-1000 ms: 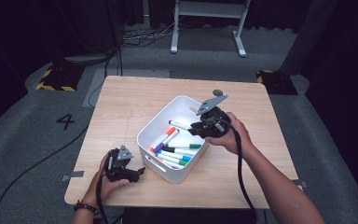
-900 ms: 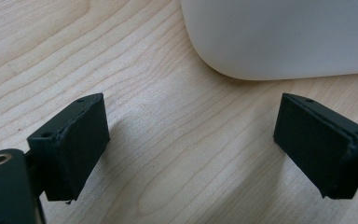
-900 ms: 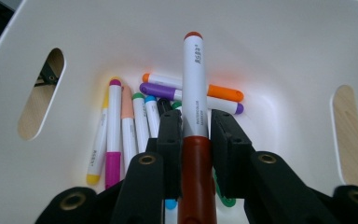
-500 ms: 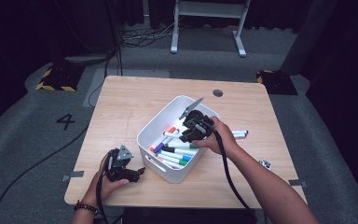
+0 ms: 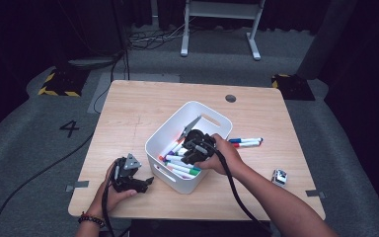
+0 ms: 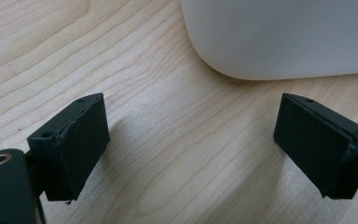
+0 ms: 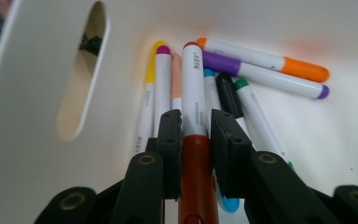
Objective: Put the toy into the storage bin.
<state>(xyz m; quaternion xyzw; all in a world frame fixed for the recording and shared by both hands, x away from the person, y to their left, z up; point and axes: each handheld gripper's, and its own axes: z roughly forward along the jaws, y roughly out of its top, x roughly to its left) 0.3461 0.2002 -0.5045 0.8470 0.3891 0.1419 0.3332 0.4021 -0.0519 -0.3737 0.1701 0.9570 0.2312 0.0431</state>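
In bin [image 7: 37, 154], marker [image 7: 194, 112] between gripper [image 7: 196, 128] (clamped).

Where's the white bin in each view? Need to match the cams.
High view: white bin at table centre, right gripper reaching inside it.
Left gripper view: its rounded outer corner fills the top right, on the wooden table beyond the open gripper.
Right gripper view: seen from inside; wall at left, markers on its floor.
Shared landmark: the oval handle slot, also in the near wall in the high view.
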